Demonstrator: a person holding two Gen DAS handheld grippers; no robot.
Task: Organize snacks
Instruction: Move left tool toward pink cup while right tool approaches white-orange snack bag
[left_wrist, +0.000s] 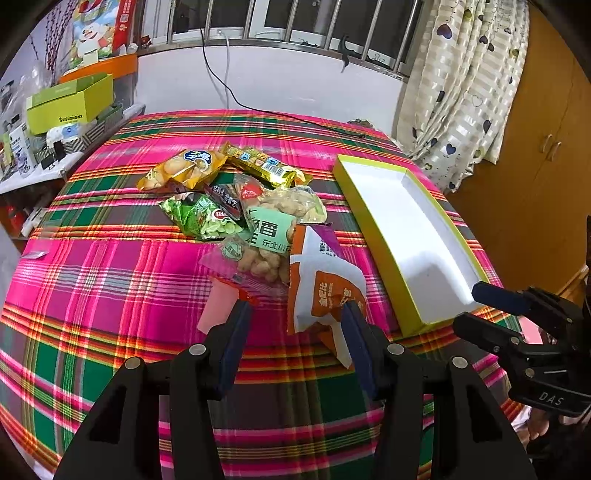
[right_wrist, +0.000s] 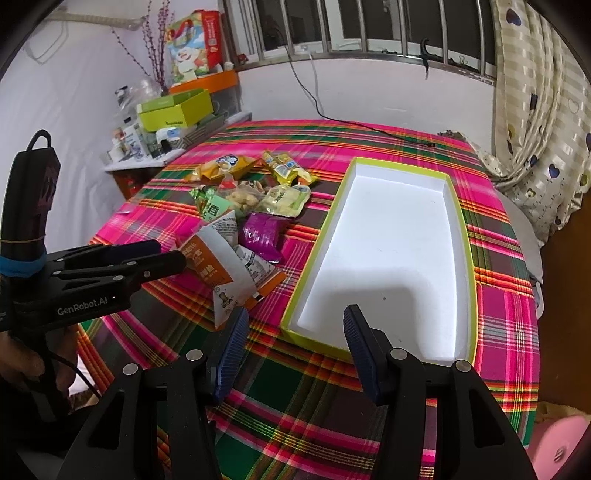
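Step now: This looks like the very start. No snack is in the box yet.
Snacks: The pile of snack packets (left_wrist: 243, 206) lies on the cloth, just left of the box. The orange and white packet (left_wrist: 325, 291) is the closest one. A purple packet (right_wrist: 263, 233) lies next to it, and a yellow biscuit packet (left_wrist: 183, 168) sits at the far end of the pile.
Box: The shallow box with the lime green rim (right_wrist: 466, 236) is white inside and has nothing in it.
Left gripper: The left gripper (left_wrist: 295, 314) is wide apart and holds nothing. It hangs right over the orange and white packet. I cannot tell if one finger touches the packet.
Right gripper: The right gripper (right_wrist: 293, 321) is wide apart too and holds nothing. It hangs over the near corner of the box.
Next move: I think the left gripper should go down, pinch the orange and white packet, and carry it to the box. The packet looks thin and crinkly, so a soft pinch on its edge may work best.
Surface: A plaid cloth (left_wrist: 110, 295) in pink, green and orange covers the tabletop.
Room: Behind are a barred window (right_wrist: 369, 26), a heart-print curtain (left_wrist: 461, 85) and a crowded side shelf (right_wrist: 155, 144).
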